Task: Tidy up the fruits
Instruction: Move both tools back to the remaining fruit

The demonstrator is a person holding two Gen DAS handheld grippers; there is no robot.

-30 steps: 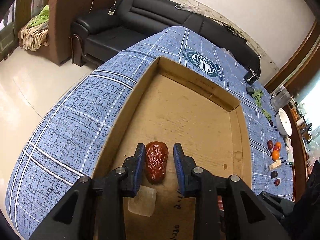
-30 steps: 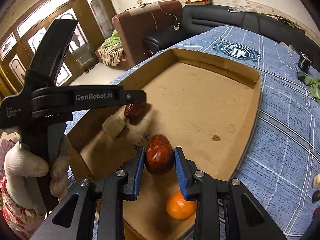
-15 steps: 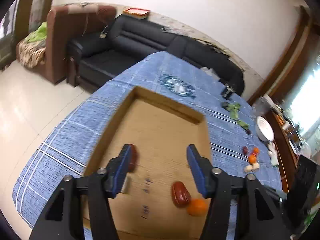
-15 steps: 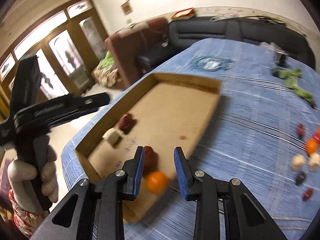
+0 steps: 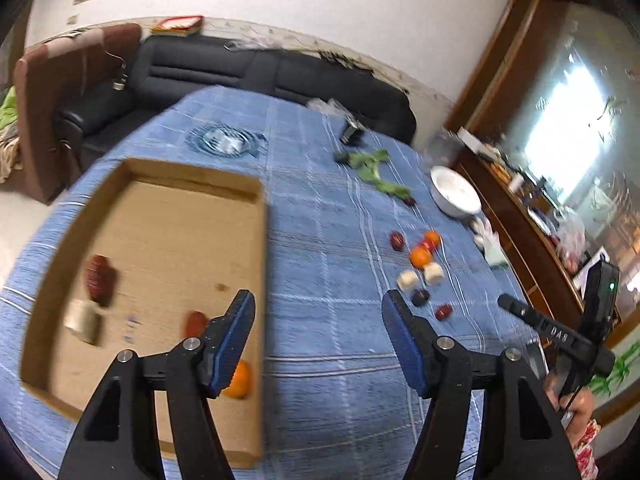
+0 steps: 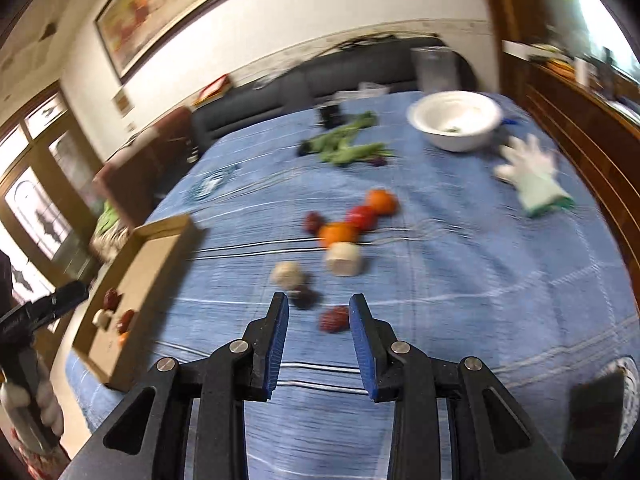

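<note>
A shallow cardboard box (image 5: 256, 216) lies on the blue checked cloth and holds two red dates (image 5: 98, 278), a pale cube (image 5: 82, 320) and an orange (image 5: 238, 380). My left gripper (image 5: 318, 308) is open and empty above the cloth beside the box's right wall. A loose pile on the cloth has oranges (image 6: 338, 234), a red fruit (image 6: 362, 216), pale pieces (image 6: 344, 258) and dark dates (image 6: 302, 296). My right gripper (image 6: 318, 308) is open and empty, with a red date (image 6: 334, 318) lying between its fingertips. The box also shows at the left in the right wrist view (image 6: 160, 256).
A white bowl (image 6: 456, 120), green leafy stalks (image 6: 346, 146) and a white glove (image 6: 528, 172) lie at the far side of the table. A wooden cabinet (image 6: 580, 120) stands along the right. A black sofa (image 5: 256, 76) is behind the table.
Both grippers let go of their dates in the box and opened. Both swung right, away from the box; the right one now hovers over the loose fruit pile.
</note>
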